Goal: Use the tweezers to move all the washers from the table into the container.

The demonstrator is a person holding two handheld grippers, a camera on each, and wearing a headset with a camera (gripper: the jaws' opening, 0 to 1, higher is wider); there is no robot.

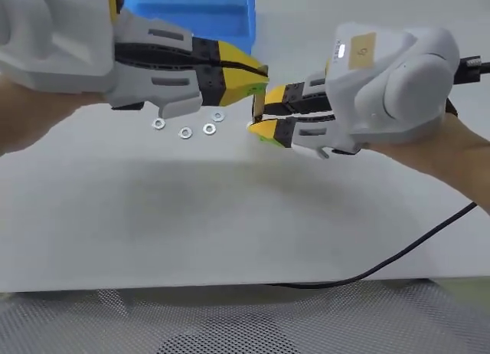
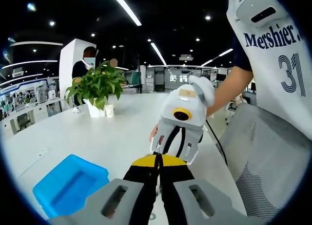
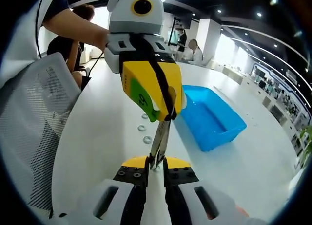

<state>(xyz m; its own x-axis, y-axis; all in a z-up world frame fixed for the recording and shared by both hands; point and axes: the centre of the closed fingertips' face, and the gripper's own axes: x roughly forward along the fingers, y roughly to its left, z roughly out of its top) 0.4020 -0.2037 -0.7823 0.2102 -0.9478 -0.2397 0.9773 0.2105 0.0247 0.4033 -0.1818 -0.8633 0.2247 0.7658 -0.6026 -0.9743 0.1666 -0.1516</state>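
Risk centres on the tweezers [image 3: 160, 132], which are held at both ends at once. The right gripper [image 1: 268, 113] is clamped on one end, and the left gripper [image 1: 256, 77] has its yellow jaws closed on the other, as the right gripper view shows. If either side lets go before the other has a firm, square hold, the tool could swing, slip or fall to the table [image 1: 230, 231]. A pull from both sides could also twist the thin legs. In my judgement, a hold that pinches the legs fully together would leave the tweezers unable to open over a washer. Pose: both grippers are raised above the table, nose to nose, the left reaching in from the upper left of the head view, the right from the right with its cable [image 1: 413, 247] trailing toward the near edge. Four washers [image 1: 184, 132] lie loose on the table just below the left gripper. The blue container [image 1: 237, 28] sits beyond them, near but apart; whether it holds any washers cannot be told.
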